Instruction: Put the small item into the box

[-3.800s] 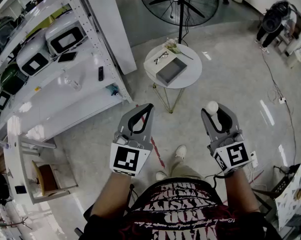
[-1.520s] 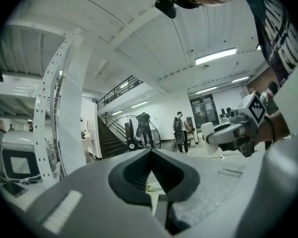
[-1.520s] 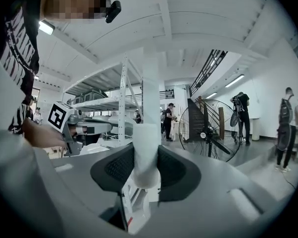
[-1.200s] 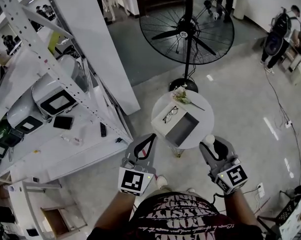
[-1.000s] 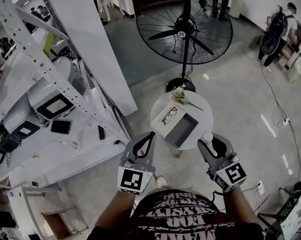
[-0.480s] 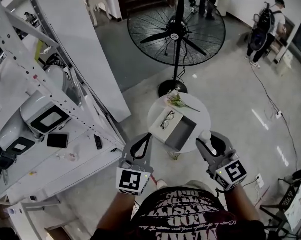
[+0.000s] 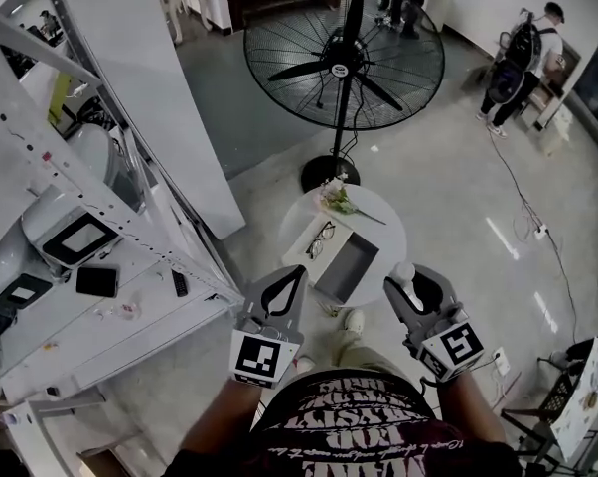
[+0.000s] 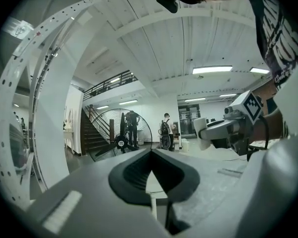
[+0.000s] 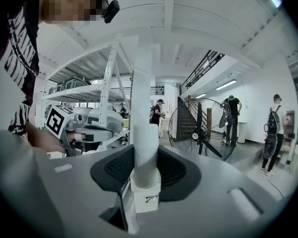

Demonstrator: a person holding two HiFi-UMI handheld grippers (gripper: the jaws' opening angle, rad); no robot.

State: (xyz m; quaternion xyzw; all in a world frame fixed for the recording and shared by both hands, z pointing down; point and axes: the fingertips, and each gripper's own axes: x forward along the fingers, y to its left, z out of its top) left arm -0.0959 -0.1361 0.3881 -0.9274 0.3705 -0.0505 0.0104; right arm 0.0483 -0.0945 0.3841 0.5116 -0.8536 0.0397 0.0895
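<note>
A small white cylinder-shaped item (image 7: 405,271) is clamped at the tip of my right gripper (image 7: 403,284), which is shut on it; the right gripper view shows the white item (image 9: 145,152) upright between the jaws. My left gripper (image 7: 296,273) is shut with nothing in it, its jaws meeting in a point (image 8: 151,150). Both are held at waist height just short of a round white table (image 7: 378,229). On the table lies an open grey box (image 7: 347,268), and beside it a white lid bearing glasses (image 7: 317,238).
A sprig of flowers (image 7: 337,199) lies at the table's far side. A large standing fan (image 7: 344,53) is behind the table. A white shelving rack (image 7: 90,266) with devices fills the left. People (image 7: 518,63) stand at the far right; a cable (image 7: 525,207) crosses the floor.
The person has walked toward the round table, which now sits just ahead of both grippers. The right gripper still holds the white item and the left is still shut.
</note>
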